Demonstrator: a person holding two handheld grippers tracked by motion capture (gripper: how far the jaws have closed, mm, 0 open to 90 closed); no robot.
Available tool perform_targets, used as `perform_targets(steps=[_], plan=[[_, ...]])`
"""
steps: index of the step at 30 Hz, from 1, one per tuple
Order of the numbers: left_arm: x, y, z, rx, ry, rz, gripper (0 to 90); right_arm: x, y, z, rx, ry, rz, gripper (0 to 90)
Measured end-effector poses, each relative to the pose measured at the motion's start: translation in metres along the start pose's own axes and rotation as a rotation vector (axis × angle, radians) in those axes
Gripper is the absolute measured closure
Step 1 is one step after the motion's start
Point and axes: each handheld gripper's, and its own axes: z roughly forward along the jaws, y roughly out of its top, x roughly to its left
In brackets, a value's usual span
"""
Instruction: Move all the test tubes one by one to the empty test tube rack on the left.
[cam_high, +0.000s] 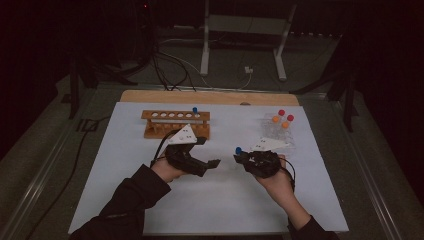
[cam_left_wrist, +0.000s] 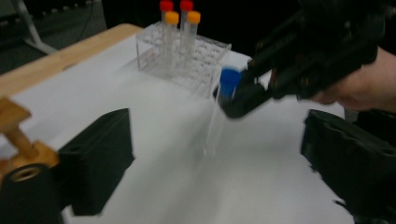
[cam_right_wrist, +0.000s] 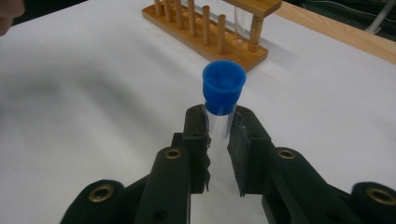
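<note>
Right gripper view is showing the right gripper (cam_right_wrist: 218, 128) clamping a clear tube with a blue cap (cam_right_wrist: 223, 86) just under that cap, the tube standing upright between the two black jaws at the centre of the frame. Beyond it, at the upper middle of the frame, the wooden rack (cam_right_wrist: 205, 35) is lying on the white sheet of the desk (cam_right_wrist: 84, 93).

In the high view the same tube is sitting at centre right, held off the sheet, with the wooden rack up and to its left and the clear plastic rack (cam_high: 278, 131) to its upper right, where four tubes with red and orange caps are standing. One blue-capped tube (cam_high: 195, 112) is already standing at the right end of the wooden rack.

The left gripper (cam_high: 212, 163) is hovering low at centre left with its jaws spread and nothing between them; the left gripper view is looking between those jaws at the carried tube.

The step in hand appears to be the carry from the clear rack toward the wooden one. The next move is probably calling for bringing the tube over a free hole, keeping it upright, lining its bottom up with the hole, and lowering before letting go.
</note>
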Motion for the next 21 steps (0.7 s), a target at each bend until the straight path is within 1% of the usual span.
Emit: perform_targets(steps=[1,3,4,5,7,8,11,13,18,19,21], plan=[[0.0,0.002,0.003,-0.008,-0.006,-0.001,14.7,0.001,0.0,0.001,0.002,0.004,-0.001,76.5],[-0.002,0.006,0.008,-0.015,0.002,0.009,17.5,0.002,0.0,0.001,0.003,0.007,-0.005,76.5],[-0.002,0.007,0.011,-0.021,-0.005,0.006,20.1,0.002,0.0,0.002,0.004,0.007,-0.005,76.5],[-0.002,0.009,0.014,-0.023,0.0,0.006,22.2,0.003,0.0,0.002,0.004,0.01,-0.006,76.5],[-0.003,0.011,0.02,-0.028,-0.012,0.008,25.2,0.004,0.0,0.001,0.003,0.011,-0.008,76.5],[-0.003,0.012,0.024,-0.027,-0.009,0.009,27.7,0.003,0.0,0.001,0.002,0.014,-0.008,76.5],[-0.005,0.013,0.033,-0.018,-0.015,0.023,33.9,0.004,0.0,0.002,0.0,0.018,-0.01,76.5],[-0.007,0.014,0.039,-0.012,-0.026,0.028,39.0,0.005,0.0,0.002,0.004,0.021,-0.012,76.5],[-0.008,0.013,0.051,0.02,-0.027,0.056,50.8,0.005,0.001,0.001,0.001,0.025,-0.011,76.5],[-0.008,0.013,0.054,0.025,-0.025,0.06,52.9,0.005,0.0,0.001,0.002,0.028,-0.008,76.5],[-0.008,0.012,0.057,0.034,-0.04,0.057,57.6,0.005,0.001,0.001,0.001,0.028,-0.01,76.5]])
